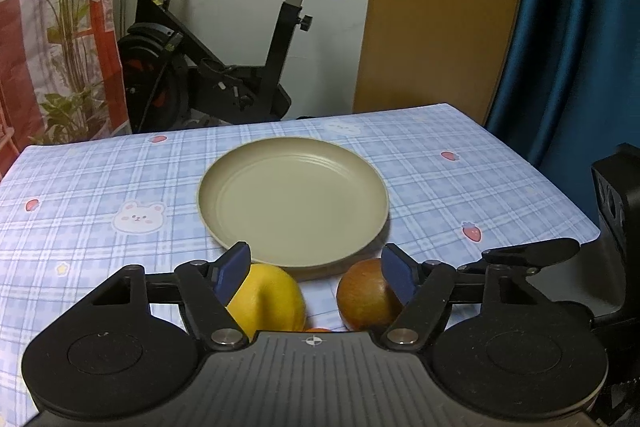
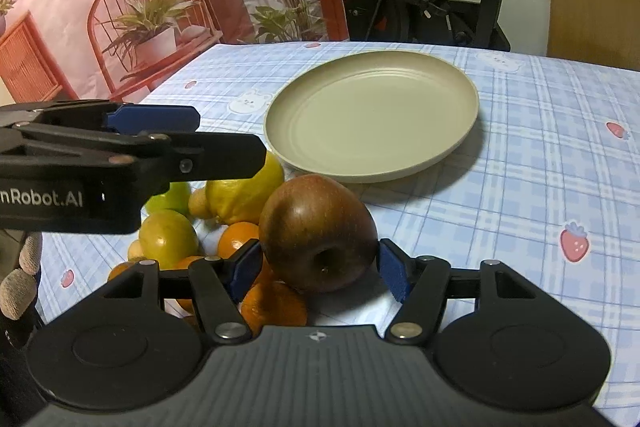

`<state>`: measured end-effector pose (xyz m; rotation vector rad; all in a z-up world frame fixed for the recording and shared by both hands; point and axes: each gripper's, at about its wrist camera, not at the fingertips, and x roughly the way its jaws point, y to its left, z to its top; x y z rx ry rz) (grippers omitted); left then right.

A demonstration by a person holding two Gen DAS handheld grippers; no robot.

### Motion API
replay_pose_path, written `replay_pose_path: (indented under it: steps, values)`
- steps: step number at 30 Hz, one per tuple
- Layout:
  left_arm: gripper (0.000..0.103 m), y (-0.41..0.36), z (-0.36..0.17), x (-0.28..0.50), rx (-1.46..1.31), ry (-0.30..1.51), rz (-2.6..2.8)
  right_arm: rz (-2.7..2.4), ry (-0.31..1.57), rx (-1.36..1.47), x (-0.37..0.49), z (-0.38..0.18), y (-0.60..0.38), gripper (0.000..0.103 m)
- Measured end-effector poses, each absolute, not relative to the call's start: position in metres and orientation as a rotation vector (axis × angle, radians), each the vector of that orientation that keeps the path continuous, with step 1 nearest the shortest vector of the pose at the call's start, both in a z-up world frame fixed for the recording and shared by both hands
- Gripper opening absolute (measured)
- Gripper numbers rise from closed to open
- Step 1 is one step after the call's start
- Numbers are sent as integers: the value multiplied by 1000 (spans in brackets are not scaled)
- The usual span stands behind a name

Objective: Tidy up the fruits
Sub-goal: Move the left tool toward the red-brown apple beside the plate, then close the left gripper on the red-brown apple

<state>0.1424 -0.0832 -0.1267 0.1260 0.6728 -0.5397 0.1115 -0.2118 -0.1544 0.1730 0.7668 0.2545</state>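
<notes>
Right up close, the right gripper (image 2: 319, 267) sits with its blue pads either side of the red apple (image 2: 318, 231), apparently pressing its flanks, though a firm grip can't be confirmed from here. The apple rests at the edge of the fruit pile, oranges (image 2: 276, 301) tucked beneath and beside it, a lemon (image 2: 248, 193) and green fruits (image 2: 168, 235) behind. Over on the other side, the left gripper (image 1: 316, 269) hangs spread wide, nothing between its fingers, the lemon (image 1: 266, 301) and apple (image 1: 366, 295) just below it. The beige plate (image 2: 374, 115) lies just beyond the pile on the checked tablecloth (image 2: 552, 163). An exercise bike (image 1: 216, 39) stands behind.
</notes>
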Motion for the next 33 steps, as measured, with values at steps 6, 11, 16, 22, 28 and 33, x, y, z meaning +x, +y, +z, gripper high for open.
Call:
replay_pose_path:
  steps: [6, 11, 16, 22, 28, 33]
  values:
    - [73, -82, -127, 142, 130, 678, -565, 249, 753, 183, 106, -157, -215, 65]
    - [73, -82, -127, 142, 117, 691, -596, 244, 721, 193, 101, -159, -217, 65]
    - [73, -94, -130, 139, 146, 702, -659, 236, 686, 200, 94, -165, -217, 65]
    - [59, -106, -145, 147, 195, 744, -673, 220, 652, 192, 91, -165, -212, 65]
    - [42, -88, -150, 162, 91, 791, -649, 231, 612, 204, 90, -165, -213, 65]
    - [42, -82, -151, 172, 34, 812, -643, 240, 595, 221, 94, -168, -212, 65]
